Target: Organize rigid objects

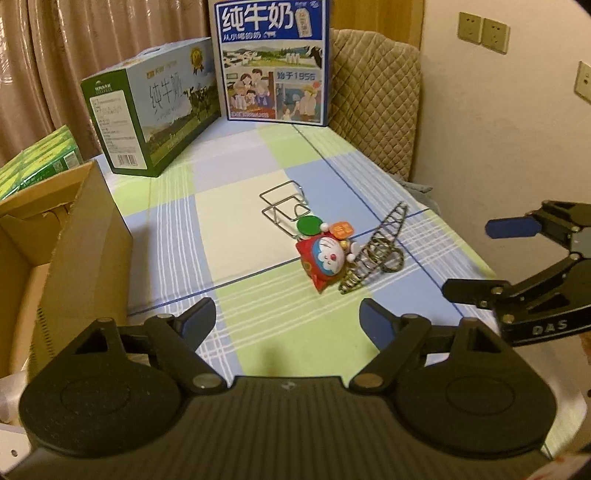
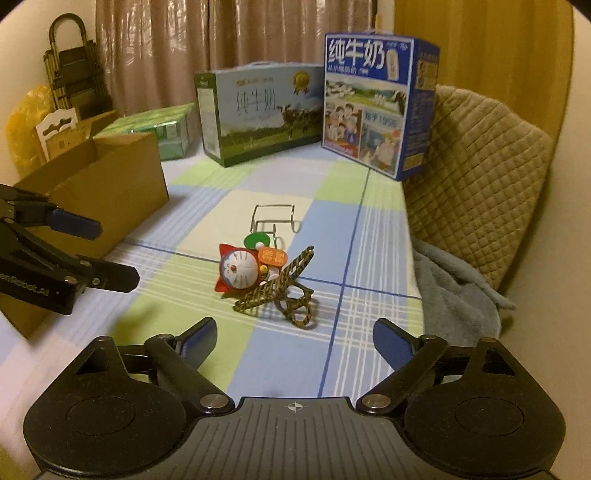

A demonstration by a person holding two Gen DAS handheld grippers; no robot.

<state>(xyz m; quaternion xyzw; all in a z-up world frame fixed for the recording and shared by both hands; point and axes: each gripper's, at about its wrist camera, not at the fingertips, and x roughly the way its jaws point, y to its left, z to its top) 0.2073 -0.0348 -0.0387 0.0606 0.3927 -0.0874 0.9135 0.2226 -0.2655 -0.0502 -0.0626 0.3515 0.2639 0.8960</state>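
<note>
Wire-y puzzle pieces (image 2: 280, 291) and the cat figurine (image 2: 238, 271) sit tangled mid-sheet, both the left gripper (image 1: 287, 317) and right gripper (image 2: 293, 341) gaping wide and empty, so I'd pinch one piece cleanly before heading for the cardboard box (image 2: 110, 177).

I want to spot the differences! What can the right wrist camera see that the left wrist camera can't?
Only the right wrist view shows the yellow bag, the black folded cart and the grey blanket. Only the left wrist view shows the wall sockets. Both show the cat toy, the wire puzzle, the twisted metal piece, both milk cartons, the cardboard box, and both tongs open with nothing between them.
</note>
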